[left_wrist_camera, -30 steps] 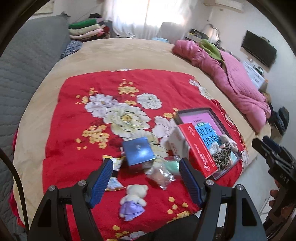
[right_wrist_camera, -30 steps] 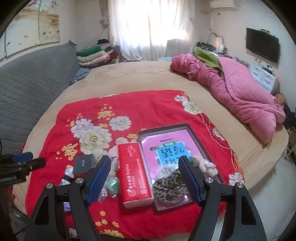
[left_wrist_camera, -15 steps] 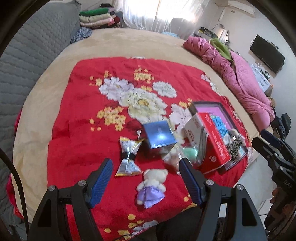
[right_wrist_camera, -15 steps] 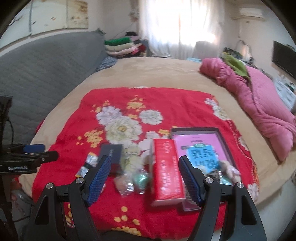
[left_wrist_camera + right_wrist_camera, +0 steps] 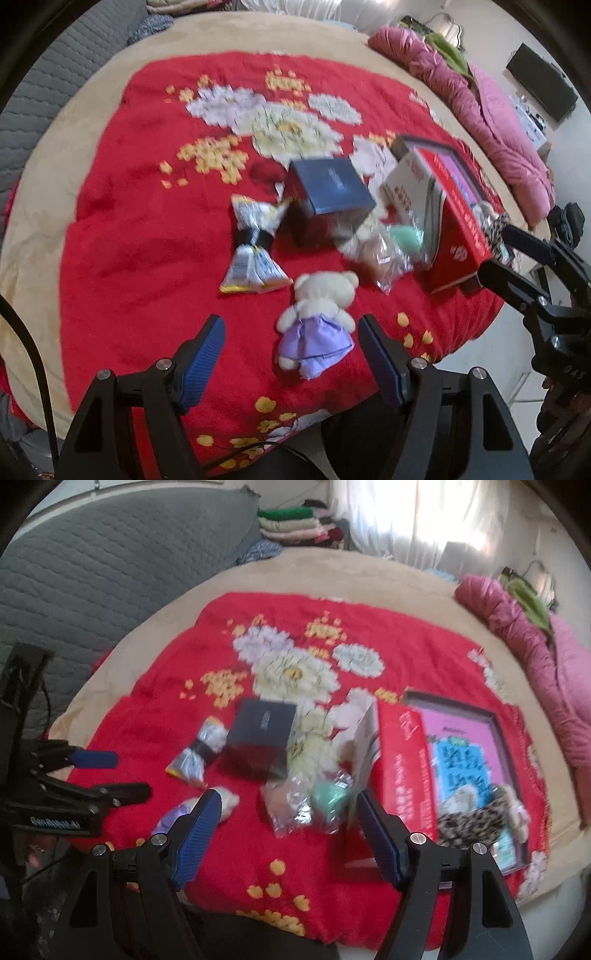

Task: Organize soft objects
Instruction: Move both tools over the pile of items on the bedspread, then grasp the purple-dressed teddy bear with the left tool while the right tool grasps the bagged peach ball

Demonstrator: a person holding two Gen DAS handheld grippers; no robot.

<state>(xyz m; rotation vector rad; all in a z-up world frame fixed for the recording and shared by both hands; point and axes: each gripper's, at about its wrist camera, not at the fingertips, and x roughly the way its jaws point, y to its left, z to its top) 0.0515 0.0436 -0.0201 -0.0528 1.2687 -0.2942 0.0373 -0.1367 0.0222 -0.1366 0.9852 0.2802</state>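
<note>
Both jaws wide, empty. Left gripper (image 5: 288, 354) straddles the bear (image 5: 317, 317) near the bed's (image 5: 55, 147) front edge, lined up to grab; right gripper (image 5: 288, 834) over bag (image 5: 306, 805).

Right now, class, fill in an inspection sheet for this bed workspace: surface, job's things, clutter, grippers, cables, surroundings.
Surface: red floral blanket spread over a beige bed cover.
Job's things: plush bear in a purple dress, lying flat; leopard-print soft item in the dark tray.
Clutter: dark blue box, twisted snack packet, clear bag with a green piece, red carton.
Grippers: left gripper open, fingers either side of the bear, not touching; right gripper open, empty, over the clear bag.
Cables: black cable at the left edge.
Surroundings: pink quilt, grey headboard, folded clothes.
</note>
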